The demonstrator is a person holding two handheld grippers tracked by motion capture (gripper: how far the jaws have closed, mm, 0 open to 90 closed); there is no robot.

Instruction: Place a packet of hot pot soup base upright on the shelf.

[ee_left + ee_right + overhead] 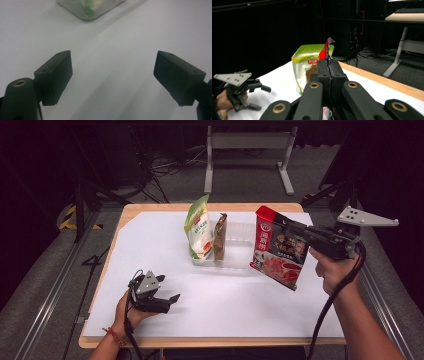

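Observation:
My right gripper (295,231) is shut on the upper edge of a red and black food pouch (276,248), which hangs tilted in the air over the right part of the table. In the right gripper view the jaws (329,67) pinch the pouch's red top edge (324,51). A clear plastic tray (238,244) at mid-table holds a green and white pouch (198,228) and a thin brown pouch (220,237), both upright. My left gripper (171,301) rests low over the white sheet near the front left, open with nothing between its pads (56,75).
A white sheet (150,250) covers most of the wooden table (150,208). Beyond the far edge are a dark floor, cables and a white desk frame (247,155). The tray's corner (87,10) shows at the top of the left gripper view.

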